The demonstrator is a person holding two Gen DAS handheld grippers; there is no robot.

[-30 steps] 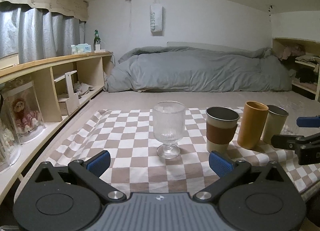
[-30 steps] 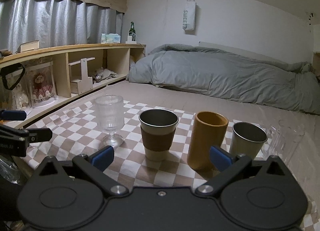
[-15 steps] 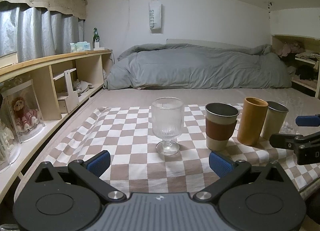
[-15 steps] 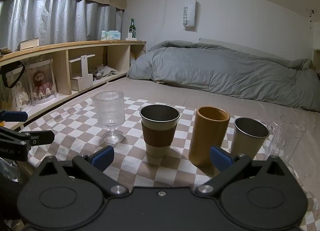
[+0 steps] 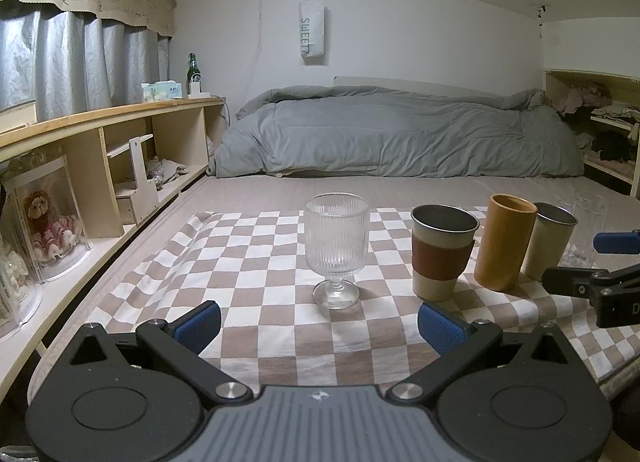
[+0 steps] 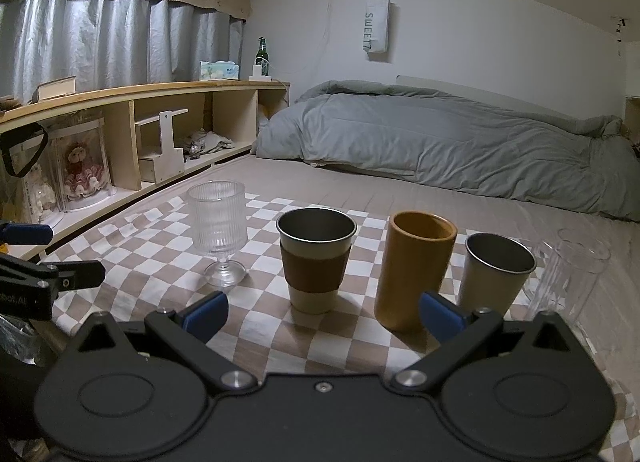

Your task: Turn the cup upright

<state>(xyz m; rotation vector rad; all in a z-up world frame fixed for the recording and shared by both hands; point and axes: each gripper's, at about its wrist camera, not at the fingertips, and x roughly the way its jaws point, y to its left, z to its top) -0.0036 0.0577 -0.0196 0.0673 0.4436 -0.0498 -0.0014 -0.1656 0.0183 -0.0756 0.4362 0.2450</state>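
a brown-and-white checkered cloth (image 5: 256, 262) covers the bed. on it stand a clear ribbed glass goblet (image 5: 337, 250), a cream cup with a brown sleeve (image 5: 442, 254), a mustard-orange cup (image 5: 505, 242), and a beige cup with a dark grey inside (image 6: 496, 274). the gripper pads (image 5: 199, 320) are blue. a grey duvet (image 5: 400, 133) lies behind.

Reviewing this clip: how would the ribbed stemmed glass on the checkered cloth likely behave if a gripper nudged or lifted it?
The ribbed stemmed glass probably tips easily: a wide bowl sits on a thin stem and small foot. Being clear glass, it is likely fragile and somewhat slippery, though the ribs may help grip. The soft checkered cloth beneath may add wobble.
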